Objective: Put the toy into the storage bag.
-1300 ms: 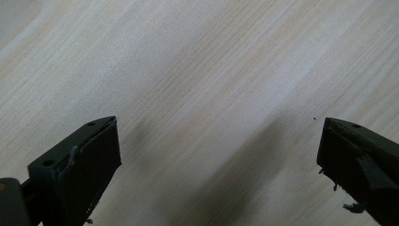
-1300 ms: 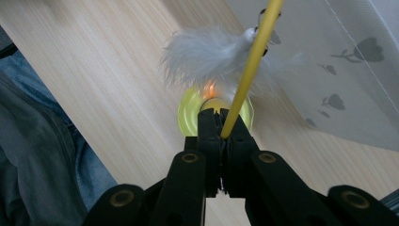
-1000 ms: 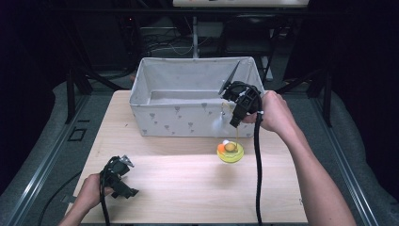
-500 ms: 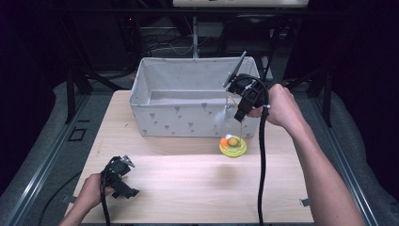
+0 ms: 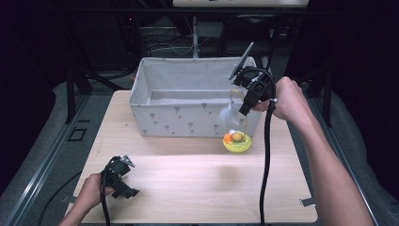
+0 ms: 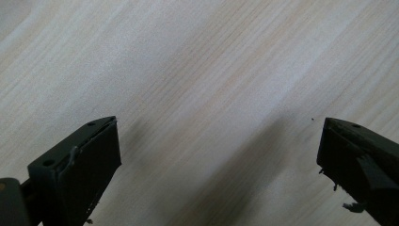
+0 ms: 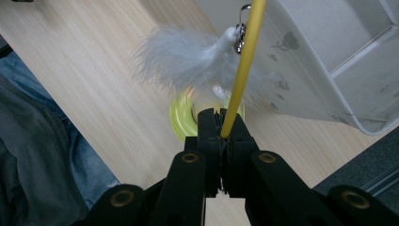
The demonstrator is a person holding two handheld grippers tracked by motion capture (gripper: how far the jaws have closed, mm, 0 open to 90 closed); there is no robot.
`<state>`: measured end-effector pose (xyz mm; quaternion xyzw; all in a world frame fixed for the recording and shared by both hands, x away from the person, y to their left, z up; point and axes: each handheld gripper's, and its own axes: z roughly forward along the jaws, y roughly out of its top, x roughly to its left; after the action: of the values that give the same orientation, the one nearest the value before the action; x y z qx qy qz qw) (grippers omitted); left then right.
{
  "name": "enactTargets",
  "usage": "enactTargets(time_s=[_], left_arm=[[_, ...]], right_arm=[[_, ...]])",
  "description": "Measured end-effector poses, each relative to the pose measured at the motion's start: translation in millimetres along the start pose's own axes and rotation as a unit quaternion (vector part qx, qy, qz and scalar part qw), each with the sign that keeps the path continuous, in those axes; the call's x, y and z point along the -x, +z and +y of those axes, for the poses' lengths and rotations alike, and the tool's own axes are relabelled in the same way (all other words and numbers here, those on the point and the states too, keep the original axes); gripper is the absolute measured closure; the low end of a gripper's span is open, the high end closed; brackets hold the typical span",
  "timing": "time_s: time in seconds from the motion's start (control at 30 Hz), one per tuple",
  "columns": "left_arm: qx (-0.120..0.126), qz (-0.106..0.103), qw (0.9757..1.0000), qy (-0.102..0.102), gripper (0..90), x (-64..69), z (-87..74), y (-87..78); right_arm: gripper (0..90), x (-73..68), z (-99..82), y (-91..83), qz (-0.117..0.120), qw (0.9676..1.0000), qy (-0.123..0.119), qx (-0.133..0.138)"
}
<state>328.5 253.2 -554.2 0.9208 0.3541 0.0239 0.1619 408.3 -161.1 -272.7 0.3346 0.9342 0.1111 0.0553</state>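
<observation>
Right gripper [image 7: 221, 123] is clamped tight on the yellow wand [image 7: 239, 70], whose grey feather [image 7: 188, 61] dangles over the yellow dish [image 5: 237, 141]. Left gripper [image 6: 219, 155] rests on the table [image 6: 197, 70], its 2 jaws wide apart and holding nothing.

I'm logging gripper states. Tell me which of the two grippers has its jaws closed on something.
The right gripper, beside the fabric bin: it clamps the yellow wand of the feather toy. The left gripper is open over bare table.
</observation>
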Motion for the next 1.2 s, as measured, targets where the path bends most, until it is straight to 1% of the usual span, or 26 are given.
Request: enactTargets(time_s=[0.13, 0.27, 0.37, 0.5, 0.63, 0.8, 1.07, 1.13, 1.2], left_arm=[[-0.003, -0.002, 1.0000, 0.002, 0.2, -0.5, 0.0, -0.4], [-0.003, 0.000, 1.0000, 0.003, 0.1, 0.2, -0.1, -0.2], [-0.003, -0.001, 1.0000, 0.002, 0.1, 0.3, -0.2, -0.1], [-0.003, -0.001, 1.0000, 0.001, 0.1, 0.2, -0.3, 0.1], [-0.004, -0.001, 1.0000, 0.004, 0.1, 0.4, -0.2, 0.2], [-0.006, -0.003, 0.9999, 0.008, 0.1, 1.2, 0.3, 0.5], [-0.005, -0.002, 1.0000, 0.006, 0.1, 0.8, -0.3, 0.1], [-0.006, -0.003, 1.0000, 0.007, 0.1, 0.8, 0.1, 0.3], [-0.005, -0.003, 1.0000, 0.007, 0.1, 1.0, 0.2, 0.3]], right_arm=[[88.2, 1.8, 1.1, -5.6, -0.003, 1.0000, 0.005, 0.007], [88.1, 4.5, 4.0, -12.4, -0.006, 1.0000, 0.003, 0.004], [88.2, 6.3, 5.3, -17.9, -0.008, 0.9999, 0.007, 0.010], [88.2, 7.3, 7.0, -25.1, -0.012, 0.9999, 0.006, 0.010], [88.2, 8.3, 7.6, -31.4, -0.013, 0.9997, 0.009, 0.016], [88.3, 10.5, 9.6, -38.2, -0.014, 0.9998, 0.012, 0.008], [88.3, 13.8, 12.1, -45.4, -0.013, 0.9997, 0.019, 0.009], [88.2, 15.6, 13.3, -48.1, -0.014, 0.9997, 0.017, 0.006], [88.3, 17.4, 14.1, -49.8, -0.013, 0.9996, 0.021, 0.011]])
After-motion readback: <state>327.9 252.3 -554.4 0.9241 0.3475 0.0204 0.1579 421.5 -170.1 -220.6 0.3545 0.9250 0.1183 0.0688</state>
